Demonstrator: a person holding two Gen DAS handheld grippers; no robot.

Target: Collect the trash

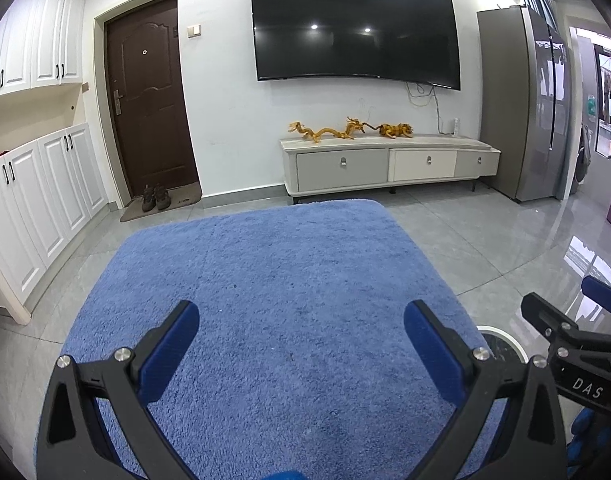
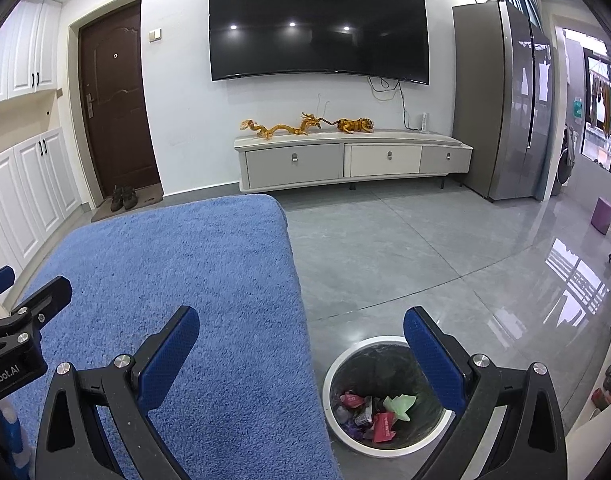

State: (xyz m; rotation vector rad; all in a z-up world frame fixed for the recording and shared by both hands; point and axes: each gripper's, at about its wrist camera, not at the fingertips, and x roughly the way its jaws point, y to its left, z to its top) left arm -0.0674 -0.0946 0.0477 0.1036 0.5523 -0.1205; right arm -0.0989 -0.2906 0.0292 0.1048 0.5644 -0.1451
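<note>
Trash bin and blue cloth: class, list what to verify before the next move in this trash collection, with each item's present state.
1. Left tool open and holding nothing: ok.
2. Right tool open and holding nothing: ok.
3. Trash bin within view beside the blue cloth, mouth uncovered: ok.
4. Wrappers lying inside the bin: ok.
5. Visible cloth surface free of trash: ok.
6. Trash remaining out of view: cannot tell.

blue fuzzy cover (image 2: 185, 280) | grey tiled floor (image 2: 405, 260) | white-rimmed bin (image 2: 329, 376), dark liner | red, green, purple wrappers (image 2: 375, 412) | brown door (image 2: 113, 104) | black TV (image 2: 317, 24) | golden figurines (image 2: 305, 125)
</note>
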